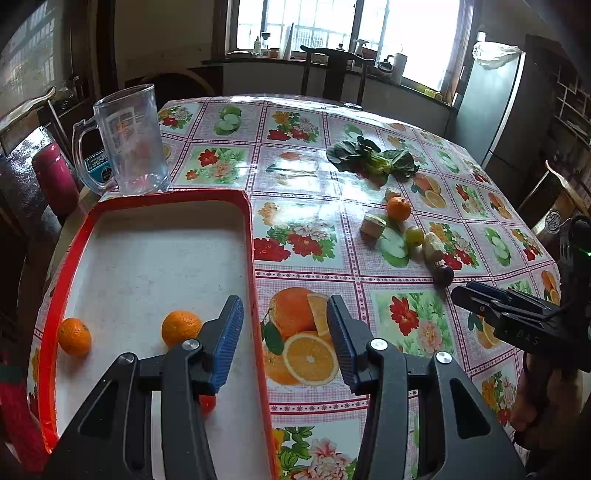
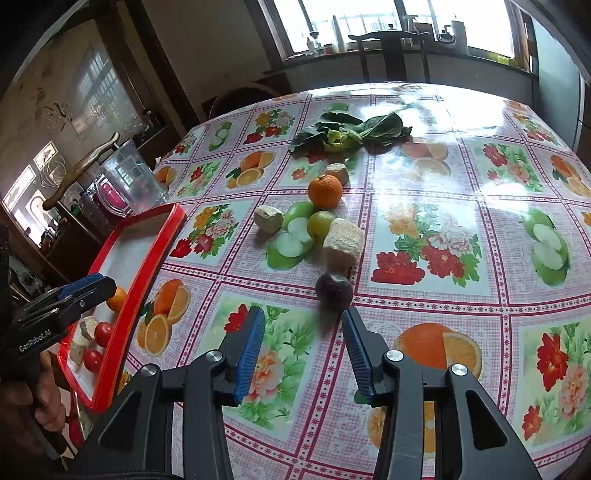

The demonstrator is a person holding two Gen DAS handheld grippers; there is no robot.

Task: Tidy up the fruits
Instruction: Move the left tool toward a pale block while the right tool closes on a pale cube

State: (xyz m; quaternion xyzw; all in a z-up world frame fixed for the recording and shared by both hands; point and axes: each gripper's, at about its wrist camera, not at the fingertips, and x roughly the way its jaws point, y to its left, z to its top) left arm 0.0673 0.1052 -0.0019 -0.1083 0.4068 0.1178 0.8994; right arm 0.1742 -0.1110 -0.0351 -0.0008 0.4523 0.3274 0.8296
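Round table under a glossy plastic cloth printed with fruit and flowers, slick and shiny, so round fruit probably rolls or skids on it if nudged; room behind is a dim kitchen with a bright barred window, a dark wooden chair and a grey fridge. Red-rimmed rectangular tray with white floor sits at the table's left edge, already holding 2 small oranges, small red tomatoes and pale chunks. Clear plastic jug with handle stands just beyond the tray. Leafy green vegetable lies far side, limp, likely not part of the fruit job. Loose cluster mid-table: small orange mandarin, firm, light, best pinched across its middle; pale cut chunks, crumbly-looking; green grape, soft, easy to crush; dark purple round plum, smooth, probably slippery, take across the widest part with gentle squeeze. Right gripper has its jaws apart, empty, plum just ahead of the tips, not touching. Left gripper is parted too, empty, straddling the tray's right rim.
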